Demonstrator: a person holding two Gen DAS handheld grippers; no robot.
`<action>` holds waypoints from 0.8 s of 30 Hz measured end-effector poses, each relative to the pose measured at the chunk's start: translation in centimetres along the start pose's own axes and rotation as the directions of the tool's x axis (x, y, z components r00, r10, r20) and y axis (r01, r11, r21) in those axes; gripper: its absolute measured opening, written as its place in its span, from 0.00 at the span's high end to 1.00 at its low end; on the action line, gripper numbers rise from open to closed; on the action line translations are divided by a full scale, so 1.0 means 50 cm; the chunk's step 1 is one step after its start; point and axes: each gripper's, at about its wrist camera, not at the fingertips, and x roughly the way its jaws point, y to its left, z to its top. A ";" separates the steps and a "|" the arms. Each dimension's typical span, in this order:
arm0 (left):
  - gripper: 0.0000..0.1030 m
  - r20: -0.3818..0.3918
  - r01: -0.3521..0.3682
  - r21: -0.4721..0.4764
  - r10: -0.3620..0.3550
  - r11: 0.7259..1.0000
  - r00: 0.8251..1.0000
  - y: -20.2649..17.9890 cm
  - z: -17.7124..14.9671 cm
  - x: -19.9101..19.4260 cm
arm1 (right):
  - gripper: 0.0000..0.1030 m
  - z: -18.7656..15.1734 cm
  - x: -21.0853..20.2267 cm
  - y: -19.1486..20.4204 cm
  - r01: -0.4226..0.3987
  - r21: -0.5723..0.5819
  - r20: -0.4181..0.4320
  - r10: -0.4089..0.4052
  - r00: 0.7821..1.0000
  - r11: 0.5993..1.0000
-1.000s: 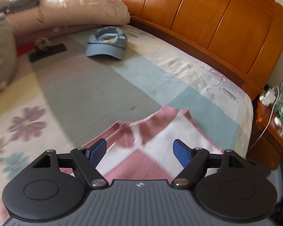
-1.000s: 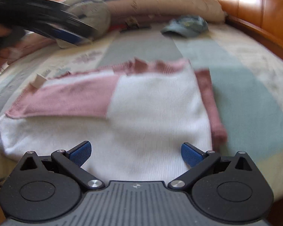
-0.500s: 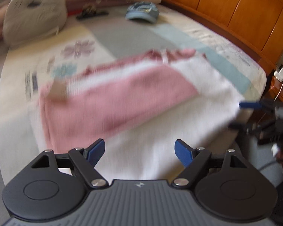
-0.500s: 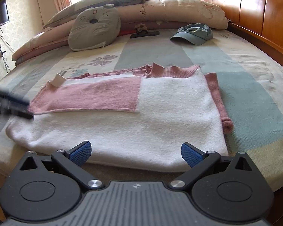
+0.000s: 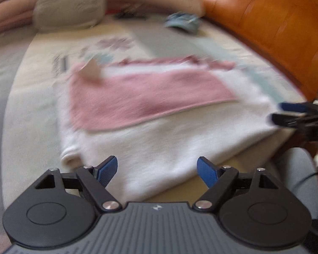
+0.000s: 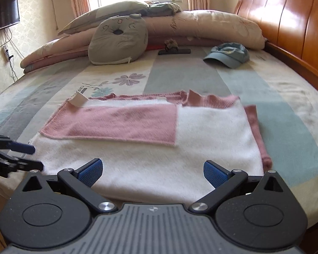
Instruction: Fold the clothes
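Pink and white knitted sweater [image 6: 159,139] lay folded flat on the near part of the bed [image 6: 286,114], its pink sleeve laid across the white body and a small white tag [image 6: 79,100] turned up at its far left corner. The right hand-held gripper [image 6: 152,172] hovered released over the sweater's near edge, its blue-padded jaws spread wide with nothing between them. The left hand-held gripper [image 5: 156,169] was likewise released near the sweater's near left corner, holding nothing; from the right wrist view its blue fingertips [image 6: 23,148] showed at the left edge, just beside the white hem. Farther off on the patterned bedspread rested a light blue cloth cap [image 6: 229,56], a grey cat-face cushion [image 6: 118,40] and a dark flat object [image 6: 173,51]. A polished wooden headboard [image 6: 286,21] ran along the right.
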 end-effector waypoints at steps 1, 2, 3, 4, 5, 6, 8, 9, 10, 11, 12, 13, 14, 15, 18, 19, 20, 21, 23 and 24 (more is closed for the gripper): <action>0.20 -0.007 -0.017 -0.009 0.017 1.000 1.000 0.007 -0.009 0.006 | 0.00 0.002 0.000 0.004 0.003 -0.008 0.002 -0.003 1.000 1.000; 0.20 -0.003 -0.011 -0.015 0.011 1.000 1.000 0.011 -0.017 0.001 | 0.00 0.003 0.002 0.006 0.004 -0.012 0.000 -0.004 1.000 1.000; 0.20 -0.002 -0.003 -0.025 0.003 1.000 1.000 0.014 -0.020 -0.007 | 0.00 0.003 0.004 0.007 0.005 -0.016 -0.002 -0.005 1.000 1.000; 0.20 0.006 0.001 -0.035 -0.001 0.999 1.000 0.015 -0.019 -0.016 | 0.00 0.003 0.010 0.009 0.002 -0.021 -0.010 -0.002 1.000 1.000; 0.20 0.025 0.003 -0.038 -0.002 0.999 1.000 0.015 -0.015 -0.025 | 0.00 0.004 0.018 0.012 0.000 -0.029 -0.025 -0.001 1.000 1.000; 0.20 0.047 0.003 -0.038 -0.001 0.999 0.999 0.014 -0.010 -0.033 | 0.00 0.005 0.026 0.015 -0.002 -0.036 -0.040 0.001 0.999 0.999; 0.20 0.082 0.006 -0.036 -0.003 0.999 0.997 0.015 0.000 -0.043 | 0.00 0.011 0.042 0.028 -0.011 -0.058 -0.052 0.008 0.999 0.998; 0.20 0.079 0.015 -0.036 -0.012 0.999 0.997 0.016 0.002 -0.039 | 0.00 0.015 0.048 0.036 -0.017 -0.070 -0.052 0.014 0.999 0.997; 0.20 0.071 0.026 -0.038 -0.023 0.999 0.997 0.017 0.002 -0.033 | 0.00 0.020 0.054 0.045 -0.025 -0.083 -0.049 0.021 0.999 0.996; 0.20 0.055 0.028 -0.045 -0.025 0.999 0.998 0.020 -0.003 -0.024 | 0.00 0.025 0.061 0.054 -0.033 -0.097 -0.044 0.029 0.999 0.995; 0.20 0.036 0.025 -0.055 -0.023 0.998 0.999 0.023 -0.011 -0.014 | 0.00 0.022 0.070 0.059 -0.037 -0.100 -0.058 0.031 0.998 0.994; 0.20 0.017 0.023 -0.065 -0.021 0.998 1.000 0.027 -0.018 -0.004 | 0.00 0.020 0.080 0.064 -0.041 -0.103 -0.072 0.034 0.997 0.994; 0.20 0.018 0.027 -0.069 -0.026 0.997 0.999 0.027 -0.022 -0.005 | 0.00 0.018 0.089 0.068 -0.045 -0.106 -0.087 0.036 0.996 0.993; 0.20 0.028 0.036 -0.070 -0.034 0.997 0.999 0.026 -0.024 -0.010 | 0.00 0.015 0.099 0.073 -0.049 -0.109 -0.101 0.038 0.994 0.993; 0.20 0.060 0.049 -0.058 -0.045 0.997 0.997 0.026 -0.001 -0.030 | 0.00 -0.006 0.136 0.073 -0.046 -0.096 -0.199 0.027 0.980 0.994; 0.20 0.076 0.052 -0.042 -0.048 0.998 0.996 0.026 0.011 -0.035 | 0.00 -0.013 0.142 0.071 -0.042 -0.091 -0.216 0.021 0.976 0.995; 0.20 0.093 0.052 -0.025 -0.050 0.998 0.994 0.027 0.025 -0.038 | 0.00 -0.014 0.139 0.071 -0.042 -0.093 -0.205 0.022 0.978 0.995; 0.19 0.108 0.050 -0.013 -0.048 0.999 0.993 0.029 0.040 -0.037 | 0.00 -0.008 0.135 0.072 -0.049 -0.092 -0.197 0.030 0.980 0.995; 0.19 0.118 0.035 -0.012 -0.033 0.999 0.992 0.037 0.070 -0.023 | 0.00 0.014 0.124 0.070 -0.065 -0.078 -0.155 0.052 0.986 0.995; 0.19 0.116 0.021 -0.006 -0.020 1.000 0.993 0.042 0.081 -0.009 | 0.00 0.027 0.120 0.070 -0.059 -0.079 -0.129 0.048 0.990 0.995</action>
